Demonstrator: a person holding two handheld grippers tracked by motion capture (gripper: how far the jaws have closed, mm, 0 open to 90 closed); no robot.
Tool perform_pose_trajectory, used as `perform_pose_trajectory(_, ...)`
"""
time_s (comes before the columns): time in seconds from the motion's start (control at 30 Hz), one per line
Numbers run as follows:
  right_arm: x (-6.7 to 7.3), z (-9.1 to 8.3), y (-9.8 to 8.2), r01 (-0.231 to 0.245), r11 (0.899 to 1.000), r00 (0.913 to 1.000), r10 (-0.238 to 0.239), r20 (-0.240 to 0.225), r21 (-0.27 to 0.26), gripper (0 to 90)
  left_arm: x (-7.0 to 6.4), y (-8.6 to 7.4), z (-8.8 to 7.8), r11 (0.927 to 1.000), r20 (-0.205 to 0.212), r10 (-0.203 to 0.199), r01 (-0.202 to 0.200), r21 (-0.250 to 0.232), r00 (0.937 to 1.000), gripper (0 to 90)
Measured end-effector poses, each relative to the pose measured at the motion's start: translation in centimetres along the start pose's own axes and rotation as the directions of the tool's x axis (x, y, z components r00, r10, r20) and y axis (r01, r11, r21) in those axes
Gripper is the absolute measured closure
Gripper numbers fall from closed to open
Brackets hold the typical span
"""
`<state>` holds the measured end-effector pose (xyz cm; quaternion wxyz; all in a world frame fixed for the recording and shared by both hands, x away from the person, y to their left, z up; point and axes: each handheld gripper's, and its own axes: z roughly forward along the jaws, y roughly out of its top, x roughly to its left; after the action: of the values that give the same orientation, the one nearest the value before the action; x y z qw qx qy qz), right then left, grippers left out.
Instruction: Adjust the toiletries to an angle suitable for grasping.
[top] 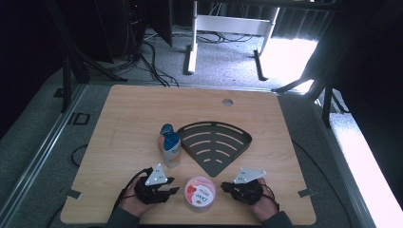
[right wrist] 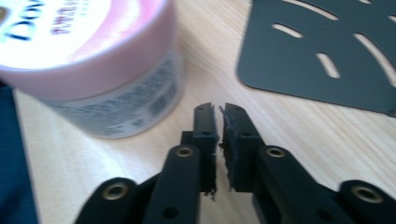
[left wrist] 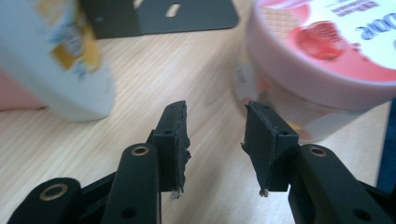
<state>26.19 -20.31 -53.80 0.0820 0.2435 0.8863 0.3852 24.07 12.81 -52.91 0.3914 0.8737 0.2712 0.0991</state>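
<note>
A pink-lidded Dove jar (top: 199, 193) stands near the table's front edge, between my two grippers. My left gripper (top: 175, 186) is just left of it, open with nothing between its jaws; in the left gripper view (left wrist: 215, 114) the jar (left wrist: 322, 51) sits ahead to the right and a white and blue bottle (left wrist: 60, 60) ahead to the left. My right gripper (top: 224, 186) is just right of the jar, shut on nothing. The right gripper view (right wrist: 217, 109) has the jar (right wrist: 93, 60) at upper left. Neither gripper touches the jar.
The bottle (top: 170, 146) stands upright beside a black fan-shaped slotted tray (top: 214, 124) at the table's middle. That tray (right wrist: 317, 56) lies ahead and right of the right jaws. The wooden table (top: 142, 104) has a round hole (top: 227, 101) near its far edge.
</note>
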Motion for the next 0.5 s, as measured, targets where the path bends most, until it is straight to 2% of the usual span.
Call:
perform_pose_trajectory(0.1, 0.6, -0.1, 0.1, 0.016, 1.0, 0.9996, -0.016, -0.022, -0.01, 89.6, -0.4, 0.1, 0.3, 0.9999, 0.021, 0.011, -0.011, 0.01, 0.9997, 64.9)
perform_pose_trajectory(0.23, 1.1, -0.3, 0.1, 0.025, 0.999, 0.9987, -0.026, -0.043, -0.021, 89.8, -1.1, 0.2, 0.6, 0.9987, 0.031, 0.04, -0.041, 0.03, 0.9987, 74.0)
perform_pose_trajectory(0.33, 1.5, -0.5, 0.0, 0.023, 0.999, 0.9972, -0.026, -0.071, -0.036, 89.8, -1.5, 0.3, 0.6, 0.9981, 0.048, 0.055, -0.056, 0.026, 0.9973, 80.5)
perform_pose_trajectory(0.37, 1.6, -0.6, 0.0, 0.027, 0.999, 0.9965, -0.03, -0.078, -0.039, 89.8, -1.7, 0.3, 0.5, 0.9982, 0.067, 0.057, -0.058, 0.017, 0.9962, 81.8)
perform_pose_trajectory(0.5, 2.4, -0.9, -0.1, 0.038, 0.998, 0.9942, -0.043, -0.099, -0.046, 89.6, -1.9, 0.3, 0.3, 0.9978, 0.08, 0.065, -0.066, 0.009, 0.9947, 82.0)
